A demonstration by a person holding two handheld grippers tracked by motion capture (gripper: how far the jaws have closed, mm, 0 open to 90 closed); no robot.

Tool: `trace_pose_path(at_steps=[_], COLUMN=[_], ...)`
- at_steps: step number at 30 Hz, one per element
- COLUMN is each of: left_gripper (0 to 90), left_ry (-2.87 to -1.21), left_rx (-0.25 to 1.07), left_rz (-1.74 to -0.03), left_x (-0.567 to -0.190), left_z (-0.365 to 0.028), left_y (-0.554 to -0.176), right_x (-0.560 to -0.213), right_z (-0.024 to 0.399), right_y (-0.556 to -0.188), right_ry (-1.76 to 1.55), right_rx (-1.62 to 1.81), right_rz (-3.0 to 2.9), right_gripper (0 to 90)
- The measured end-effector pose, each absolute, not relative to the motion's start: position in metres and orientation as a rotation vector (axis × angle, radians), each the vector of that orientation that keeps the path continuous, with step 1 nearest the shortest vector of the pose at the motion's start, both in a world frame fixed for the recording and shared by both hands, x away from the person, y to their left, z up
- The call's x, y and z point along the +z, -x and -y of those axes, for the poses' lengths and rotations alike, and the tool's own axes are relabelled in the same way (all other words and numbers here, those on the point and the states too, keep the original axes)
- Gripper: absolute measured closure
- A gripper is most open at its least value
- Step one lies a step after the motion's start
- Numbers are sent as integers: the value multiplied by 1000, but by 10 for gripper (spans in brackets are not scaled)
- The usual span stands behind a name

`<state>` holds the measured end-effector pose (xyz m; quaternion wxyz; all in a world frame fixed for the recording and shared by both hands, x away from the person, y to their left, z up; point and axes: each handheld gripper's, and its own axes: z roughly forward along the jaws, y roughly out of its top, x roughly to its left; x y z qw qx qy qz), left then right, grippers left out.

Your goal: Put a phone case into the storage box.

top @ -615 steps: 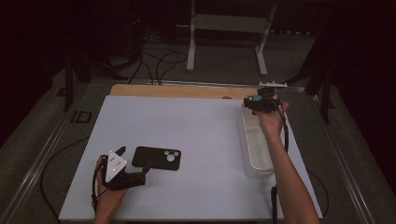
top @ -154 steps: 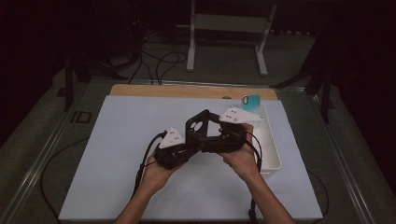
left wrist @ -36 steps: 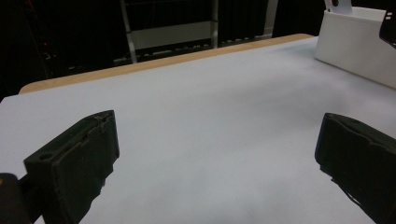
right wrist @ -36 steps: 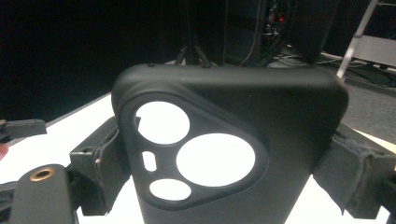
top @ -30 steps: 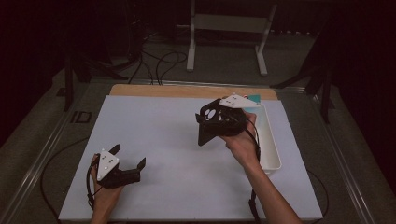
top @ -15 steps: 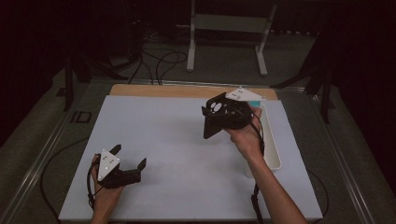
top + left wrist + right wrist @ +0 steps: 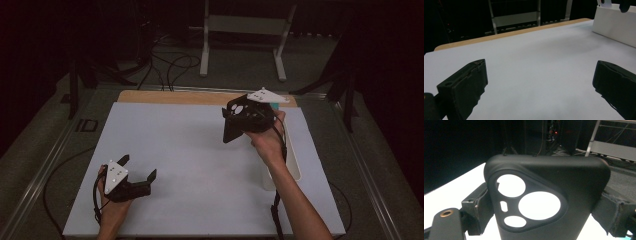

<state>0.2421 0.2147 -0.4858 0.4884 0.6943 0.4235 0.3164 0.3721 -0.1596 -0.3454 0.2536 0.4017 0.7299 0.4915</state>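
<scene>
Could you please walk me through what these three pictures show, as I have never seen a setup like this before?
There is no robot here: a person holds a two-jaw gripper in each hand at a table with a white top. The high view looks down from above the person. The other two pictures come from small cameras riding on the grippers, looking along their black jaws. The left gripper sits low near the table's front corner, its jaws wide apart with nothing between them. The right gripper is raised above the table and clamps a black phone case with round camera cutouts, one jaw on each side. A long white bin stands along the table's right edge.
</scene>
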Motion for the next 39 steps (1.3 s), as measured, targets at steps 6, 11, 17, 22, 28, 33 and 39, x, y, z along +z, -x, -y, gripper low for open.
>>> trace_pose_path(at_steps=[6,11,17,22,28,33,39], left_gripper=[2,2,2,2,2,2,2], left_ry=[-1687,-1688,-1688,-1686,-1687,-1687,-1686], left_rx=[772,774,776,777,780,781,783], left_rz=[-1029,-1028,-1028,-1028,-1028,-1028,-1027], left_x=[-486,-486,-485,-485,-485,-485,-485], left_z=[-215,-215,-215,-215,-215,-215,-215], left_y=[-242,-242,-242,-241,-241,-241,-241], right_x=[-345,-346,-347,-348,-346,-345,-344], right_z=[165,169,174,177,182,186,191], right_y=[-376,-380,-383,-386,-388,-390,-393], right_ry=[-1108,-1120,-1134,-1149,-1157,-1163,-1173], right_rx=[1333,1319,1307,1304,1294,1284,1272], right_rz=[-1963,-1955,-1945,-1929,-1917,-1902,-1888], right_gripper=[133,134,134,134,134,134,134])
